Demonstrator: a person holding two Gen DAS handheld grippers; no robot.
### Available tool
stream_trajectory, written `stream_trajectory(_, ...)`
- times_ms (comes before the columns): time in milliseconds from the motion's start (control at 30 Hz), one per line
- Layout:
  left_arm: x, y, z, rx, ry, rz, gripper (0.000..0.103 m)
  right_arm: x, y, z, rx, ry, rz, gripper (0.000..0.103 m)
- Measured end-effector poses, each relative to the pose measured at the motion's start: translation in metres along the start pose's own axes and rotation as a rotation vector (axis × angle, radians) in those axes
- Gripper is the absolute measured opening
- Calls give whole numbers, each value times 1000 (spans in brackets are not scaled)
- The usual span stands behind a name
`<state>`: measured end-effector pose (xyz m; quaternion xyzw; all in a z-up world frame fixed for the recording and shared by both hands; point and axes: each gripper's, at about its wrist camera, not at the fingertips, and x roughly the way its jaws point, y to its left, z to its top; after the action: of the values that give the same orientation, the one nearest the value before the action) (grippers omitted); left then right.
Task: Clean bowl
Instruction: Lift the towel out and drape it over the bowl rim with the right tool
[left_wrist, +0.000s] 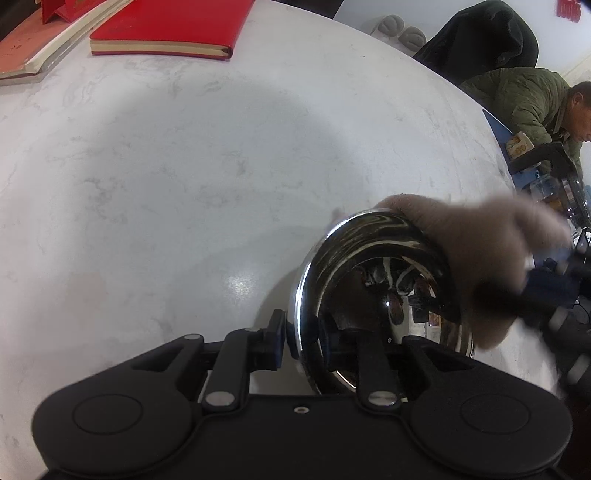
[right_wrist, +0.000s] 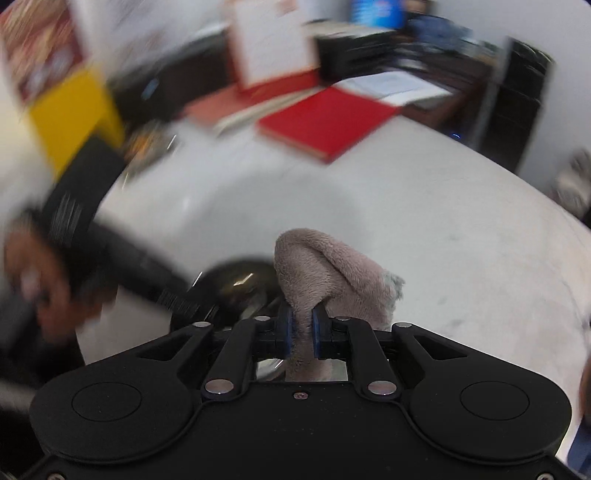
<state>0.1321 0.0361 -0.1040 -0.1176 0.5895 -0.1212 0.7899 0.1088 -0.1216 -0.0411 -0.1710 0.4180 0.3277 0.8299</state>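
Observation:
A shiny steel bowl (left_wrist: 373, 291) is tilted on its side over the white marble table (left_wrist: 184, 184). My left gripper (left_wrist: 301, 341) is shut on the bowl's rim, one finger outside and one inside. A fuzzy taupe cloth (left_wrist: 491, 258) presses on the bowl's right rim and outer side. My right gripper (right_wrist: 302, 332) is shut on that cloth (right_wrist: 325, 273), which bulges up between its blue pads. The right gripper shows blurred at the right of the left wrist view (left_wrist: 546, 288). In the right wrist view the bowl (right_wrist: 236, 284) is dark and blurred, left of the cloth.
A red notebook (left_wrist: 173, 29) and other books lie at the table's far edge. A person in a green jacket (left_wrist: 535, 99) sits beyond the table's right edge. In the right wrist view my left hand and its gripper (right_wrist: 74, 258) are a blur at the left.

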Motion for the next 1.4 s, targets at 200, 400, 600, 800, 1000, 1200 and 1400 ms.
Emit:
stream_trajectory(200,1,0,0,5,2,-2,19,2,25,-3,-95,18,-32,31)
stream_trajectory(400,3,0,0,13,6,-9,20,-8,30,-10,-67,32,-21,35)
stream_trajectory(600,4,0,0,16,6,-14,21,-29,6,-13,116,-8,13,35)
stream_trajectory(800,4,1,-1,17,9,-20,23,-16,-46,-21,428,-7,66,39)
stream_trajectory(1000,5,1,0,15,12,-23,24,5,-97,-69,895,21,234,39)
stream_trajectory(1200,5,2,1,23,19,-27,25,28,-110,-104,1137,18,417,44)
stream_trajectory(1400,6,3,5,20,29,-21,25,36,-115,-112,1171,-54,474,15)
